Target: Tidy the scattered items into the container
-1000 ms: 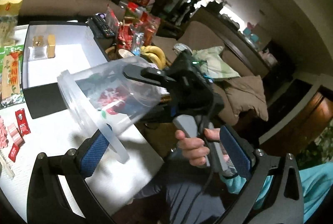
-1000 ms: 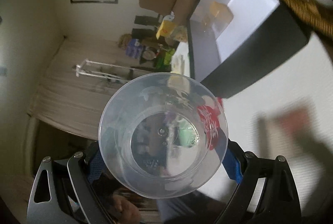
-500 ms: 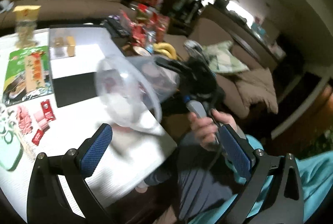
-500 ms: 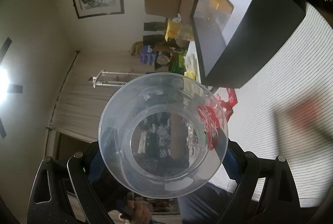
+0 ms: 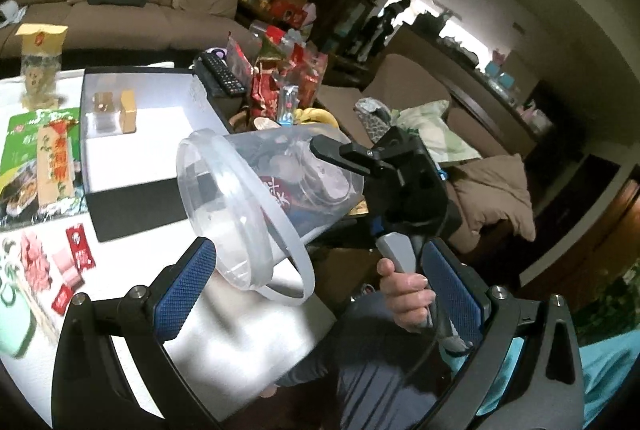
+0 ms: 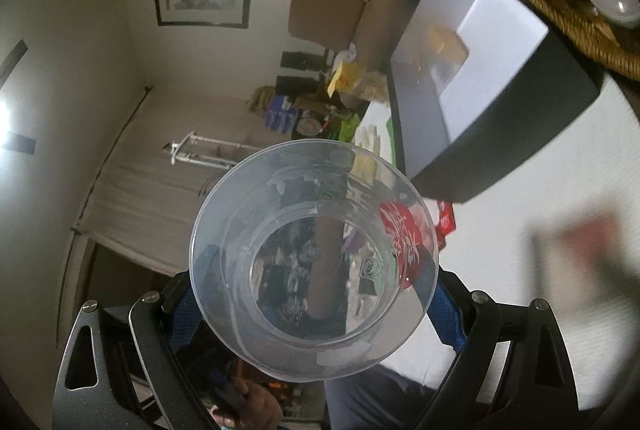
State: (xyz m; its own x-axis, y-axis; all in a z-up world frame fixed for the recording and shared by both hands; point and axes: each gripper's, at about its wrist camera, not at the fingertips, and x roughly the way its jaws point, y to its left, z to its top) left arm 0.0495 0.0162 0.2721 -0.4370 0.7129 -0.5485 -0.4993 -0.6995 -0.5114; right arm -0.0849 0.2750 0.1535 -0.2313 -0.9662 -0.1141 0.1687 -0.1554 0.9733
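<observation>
A clear plastic tub [image 5: 256,206] with a red label is held in the air above the white table [image 5: 224,342], tilted with its mouth toward the left. My right gripper [image 6: 312,314] is shut on the tub [image 6: 316,262] near its base; in the left wrist view its black finger [image 5: 344,154] lies along the tub's side. My left gripper [image 5: 320,294] is open and empty, its blue pads [image 5: 188,286] just below and apart from the tub's rim. Red sauce packets [image 5: 80,254] lie scattered on the table at the left.
An open black box with a white inside [image 5: 132,214] holds a small yellow box [image 5: 128,116]. A green food package [image 5: 36,158], a remote [image 5: 222,76] and snack bags [image 5: 280,86] lie beyond. A woven basket [image 6: 576,26] sits by the box.
My left gripper has let go of the tub's rim, opened and drawn back; the view swung to the right. My right gripper keeps hold of the tub and has tilted.
</observation>
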